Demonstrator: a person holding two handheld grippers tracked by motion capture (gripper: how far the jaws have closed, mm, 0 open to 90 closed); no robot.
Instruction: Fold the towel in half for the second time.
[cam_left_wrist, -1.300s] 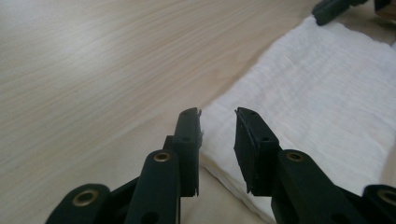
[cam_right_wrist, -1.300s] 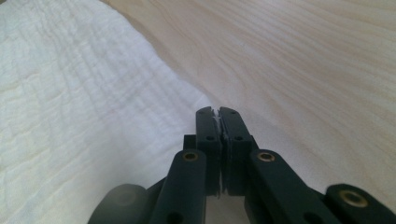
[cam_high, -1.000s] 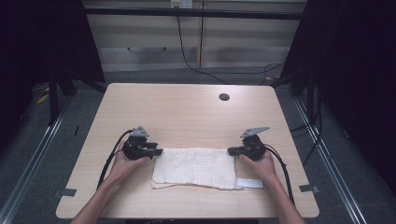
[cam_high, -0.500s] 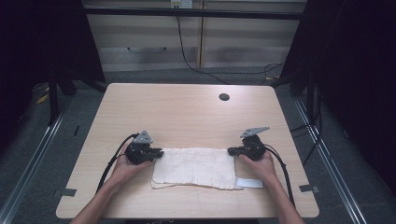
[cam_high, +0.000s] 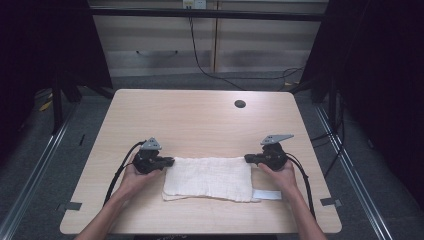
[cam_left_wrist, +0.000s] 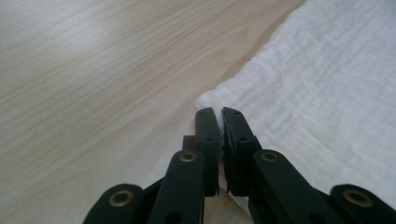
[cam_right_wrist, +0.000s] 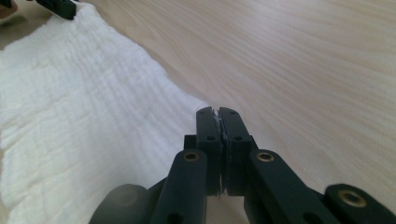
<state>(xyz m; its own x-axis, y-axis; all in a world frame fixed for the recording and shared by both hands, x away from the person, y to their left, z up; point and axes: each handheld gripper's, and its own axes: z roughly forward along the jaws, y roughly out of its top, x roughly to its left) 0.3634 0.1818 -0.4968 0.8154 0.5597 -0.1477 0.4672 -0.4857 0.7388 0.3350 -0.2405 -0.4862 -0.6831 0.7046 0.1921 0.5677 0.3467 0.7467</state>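
Table (cam_high: 200, 120): pale wood-grain top with rounded corners; a dark round hole (cam_high: 240, 104) lies toward its far right, well apart from the cloth.
Room: grey floor around the table, pale cabinet fronts beyond its far edge with a black cable hanging down them, dark curtains to either side.
Cloth (cam_high: 207, 177): white, crinkled weave, folded into a flat rectangle on the near half of the table, long side running left to right; its near edge shows more than one layer.
White strip (cam_high: 267, 194): small, flat on the table, just off the cloth's near right corner.
Left hand-held gripper (cam_left_wrist: 219, 114): at the cloth's far left corner, jaws clenched with a thin edge of the cloth pinched between them; held in the person's left hand (cam_high: 132, 177).
Right hand-held gripper (cam_right_wrist: 217, 114): at the cloth's far right corner, jaws pressed together on a sliver of white fabric; held in the person's right hand (cam_high: 280, 175).
Grey plates: one on top of each hand-held gripper, seen from the high view.
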